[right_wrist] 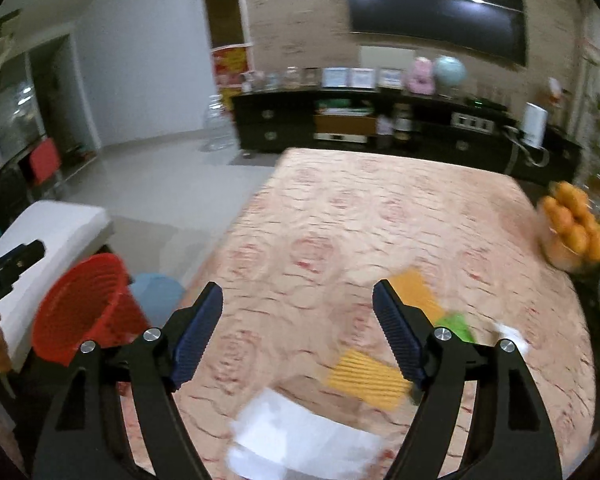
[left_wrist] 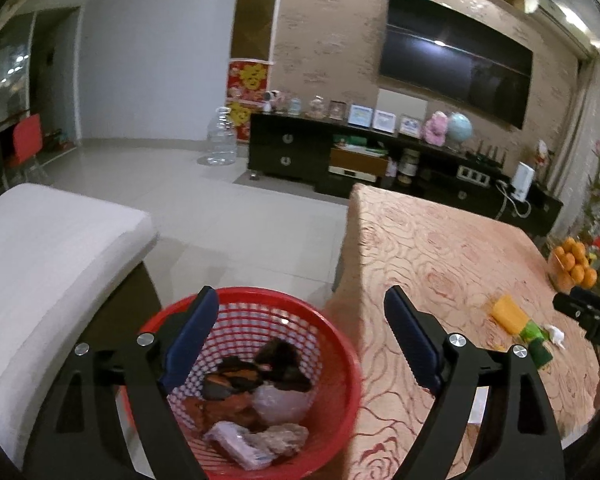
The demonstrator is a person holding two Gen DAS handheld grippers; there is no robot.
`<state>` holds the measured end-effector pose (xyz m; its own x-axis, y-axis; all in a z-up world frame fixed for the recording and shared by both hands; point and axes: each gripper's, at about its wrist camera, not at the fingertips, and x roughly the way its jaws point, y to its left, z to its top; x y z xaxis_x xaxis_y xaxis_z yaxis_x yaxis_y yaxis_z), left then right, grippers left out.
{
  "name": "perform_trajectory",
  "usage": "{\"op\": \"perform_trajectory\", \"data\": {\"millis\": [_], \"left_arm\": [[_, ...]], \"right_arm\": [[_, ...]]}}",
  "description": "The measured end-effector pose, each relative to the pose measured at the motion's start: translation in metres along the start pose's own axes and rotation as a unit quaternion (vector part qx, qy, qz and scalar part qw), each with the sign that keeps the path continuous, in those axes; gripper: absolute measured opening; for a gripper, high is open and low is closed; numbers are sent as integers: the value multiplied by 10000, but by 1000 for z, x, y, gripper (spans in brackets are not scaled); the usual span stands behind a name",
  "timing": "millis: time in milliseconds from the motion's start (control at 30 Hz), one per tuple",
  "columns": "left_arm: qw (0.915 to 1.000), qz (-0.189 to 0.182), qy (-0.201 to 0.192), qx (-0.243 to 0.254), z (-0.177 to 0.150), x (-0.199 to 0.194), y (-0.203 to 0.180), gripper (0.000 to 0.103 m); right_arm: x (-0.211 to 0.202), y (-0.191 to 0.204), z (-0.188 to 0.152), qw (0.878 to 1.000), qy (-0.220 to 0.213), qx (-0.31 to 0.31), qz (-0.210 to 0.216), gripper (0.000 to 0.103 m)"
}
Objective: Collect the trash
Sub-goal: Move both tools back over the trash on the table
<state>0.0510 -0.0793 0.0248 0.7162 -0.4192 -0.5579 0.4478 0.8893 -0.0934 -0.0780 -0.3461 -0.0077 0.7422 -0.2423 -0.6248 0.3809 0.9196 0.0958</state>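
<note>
A red mesh basket (left_wrist: 332, 344) stands on the floor beside the table and holds several crumpled wrappers and dark scraps (left_wrist: 256, 376). My left gripper (left_wrist: 300, 312) hangs open and empty above it. My right gripper (right_wrist: 298, 300) is open and empty above the table (right_wrist: 340, 220). On the table lie white paper (right_wrist: 300, 436), a yellow ribbed wrapper (right_wrist: 364, 376), a yellow packet (right_wrist: 416, 288), a green scrap (right_wrist: 456, 326) and a small white scrap (right_wrist: 512, 334). The basket also shows at the left of the right wrist view (right_wrist: 80, 308). The yellow packet (left_wrist: 508, 312) shows in the left wrist view too.
A white cushioned seat (left_wrist: 48, 264) stands left of the basket. A bowl of oranges (right_wrist: 576, 232) sits at the table's right edge. A black TV cabinet (left_wrist: 340, 160) and a large water bottle (left_wrist: 220, 140) stand at the far wall. A blue lid (right_wrist: 156, 292) lies on the floor.
</note>
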Motion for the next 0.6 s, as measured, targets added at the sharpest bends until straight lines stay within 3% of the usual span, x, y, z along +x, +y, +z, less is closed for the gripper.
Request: {"op": "perform_trajectory", "data": {"millis": [367, 600], "left_arm": [[9952, -633, 364, 652, -28, 22, -78, 83], [9801, -1199, 706, 1417, -67, 33, -149, 84]], "right_arm": [[-15, -88, -25, 9938, 42, 910, -637, 81], [-22, -122, -34, 9874, 61, 1333, -850, 81]]}}
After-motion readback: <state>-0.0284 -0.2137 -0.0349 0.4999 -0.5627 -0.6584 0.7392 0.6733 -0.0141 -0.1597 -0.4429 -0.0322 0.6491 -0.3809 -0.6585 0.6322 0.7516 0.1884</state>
